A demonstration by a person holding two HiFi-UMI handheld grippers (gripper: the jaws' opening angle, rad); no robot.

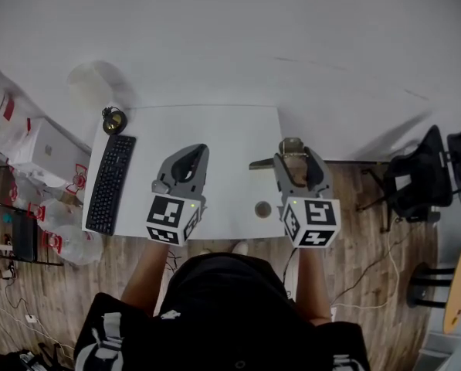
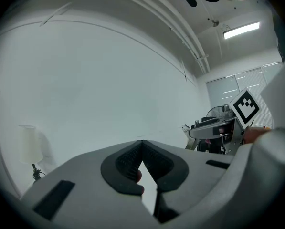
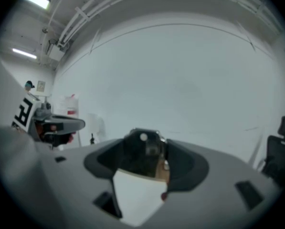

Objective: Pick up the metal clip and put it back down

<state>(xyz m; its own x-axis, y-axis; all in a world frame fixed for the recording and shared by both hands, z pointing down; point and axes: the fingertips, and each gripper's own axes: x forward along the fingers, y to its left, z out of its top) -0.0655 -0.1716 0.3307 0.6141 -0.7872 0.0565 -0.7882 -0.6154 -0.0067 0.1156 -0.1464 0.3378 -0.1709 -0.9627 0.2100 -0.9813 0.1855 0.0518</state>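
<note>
The metal clip (image 3: 144,149) is a dark clip with a small rivet, and it sits between the pads of my right gripper (image 3: 143,152), which is shut on it. From the head view the clip (image 1: 292,147) sticks out past the right gripper (image 1: 294,156), held over the right edge of the white table (image 1: 215,130). My left gripper (image 1: 190,158) hovers over the table's middle. In the left gripper view its pads (image 2: 128,162) meet at the tip with nothing between them, and the left gripper (image 2: 142,149) points at the bare wall.
A black keyboard (image 1: 110,182) lies along the table's left side, with a small black round object (image 1: 113,119) behind it. A round disc (image 1: 262,209) rests near the table's front edge. Boxes and bags (image 1: 45,157) stand at left, an office chair (image 1: 423,178) at right.
</note>
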